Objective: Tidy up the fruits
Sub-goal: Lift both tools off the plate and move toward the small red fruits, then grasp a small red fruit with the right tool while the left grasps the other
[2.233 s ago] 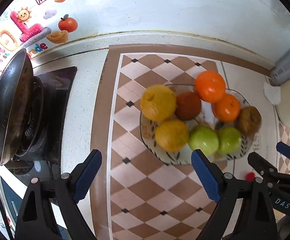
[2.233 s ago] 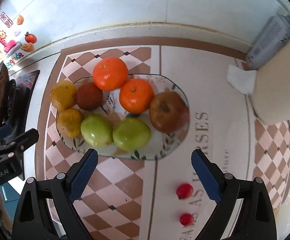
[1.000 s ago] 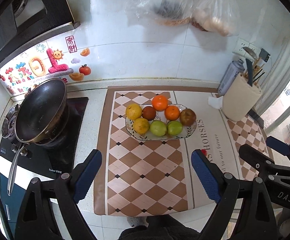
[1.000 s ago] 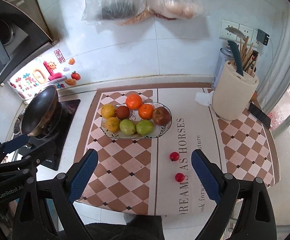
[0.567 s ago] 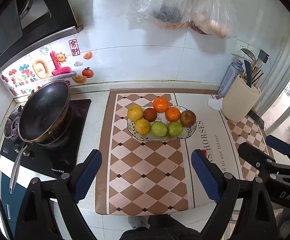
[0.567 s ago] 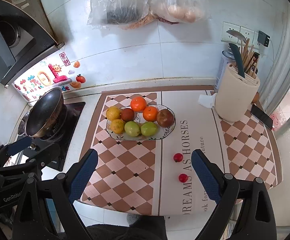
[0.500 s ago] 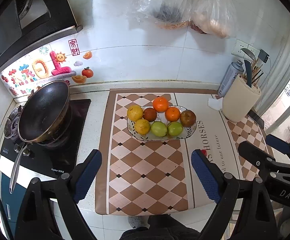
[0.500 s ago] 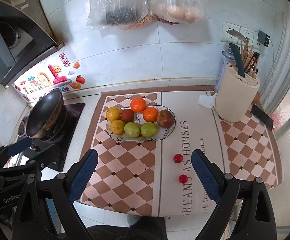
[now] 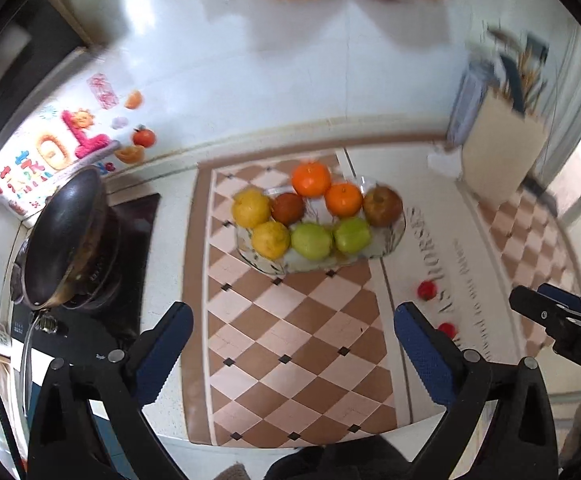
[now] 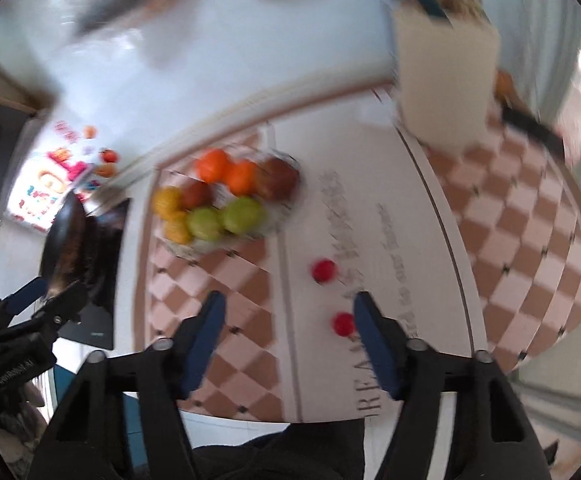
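Two small red fruits [image 10: 323, 270] lower centre on tabletop [image 10: 430, 240]: light, smooth, roll-prone; best pinched across the middle. Right gripper [image 10: 286, 316] empty, just been narrowing; left gripper [image 9: 288, 334] wide, empty.

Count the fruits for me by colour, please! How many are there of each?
Orange fruits: 2
Yellow fruits: 2
Green fruits: 2
Brownish-red fruits: 2
Small red fruits on the mat, outside the dish: 2
Total: 10
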Available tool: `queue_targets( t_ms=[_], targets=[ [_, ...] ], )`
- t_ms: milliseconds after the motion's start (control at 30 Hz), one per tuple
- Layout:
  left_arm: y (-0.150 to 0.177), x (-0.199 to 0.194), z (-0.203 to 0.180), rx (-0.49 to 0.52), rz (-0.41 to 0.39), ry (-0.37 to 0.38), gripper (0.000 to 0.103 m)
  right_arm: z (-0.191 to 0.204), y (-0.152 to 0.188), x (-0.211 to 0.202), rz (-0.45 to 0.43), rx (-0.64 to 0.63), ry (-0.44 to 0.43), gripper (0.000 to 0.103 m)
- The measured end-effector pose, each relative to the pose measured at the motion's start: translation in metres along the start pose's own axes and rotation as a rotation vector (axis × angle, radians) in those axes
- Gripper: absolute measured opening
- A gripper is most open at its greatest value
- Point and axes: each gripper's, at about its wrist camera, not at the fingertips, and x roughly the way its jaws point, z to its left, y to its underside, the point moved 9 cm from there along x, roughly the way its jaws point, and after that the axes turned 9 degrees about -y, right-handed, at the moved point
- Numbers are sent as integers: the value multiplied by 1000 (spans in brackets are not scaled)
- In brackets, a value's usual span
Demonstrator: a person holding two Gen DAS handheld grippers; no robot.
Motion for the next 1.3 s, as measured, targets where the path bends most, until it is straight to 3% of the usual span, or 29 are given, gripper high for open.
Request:
queue_targets(
  t_ms=[167, 433, 633, 667, 800, 1067, 1300],
  targets=[
    [7, 52, -45, 96, 95, -33, 103, -65, 19, 48, 78, 109, 15, 61],
    [1, 122, -92, 256, 181, -130, 103, -89, 41, 124, 168, 145, -9, 57],
    [-2, 149, -105, 289, 237, -140, 103, -87, 48, 154, 208, 106, 18, 37],
    [-1, 152, -108, 290, 248, -132, 103, -84, 49, 155, 211, 81, 22, 32],
    [-1, 158, -124, 296, 273, -79, 103, -81, 53, 154, 209, 53, 38, 31],
    [7, 164, -185, 386, 321, 73, 100, -99, 41, 125, 143, 146, 41, 31],
    [16, 164, -224, 448, 343, 155, 71, -123, 32, 117, 119, 205, 74, 32]
  ],
)
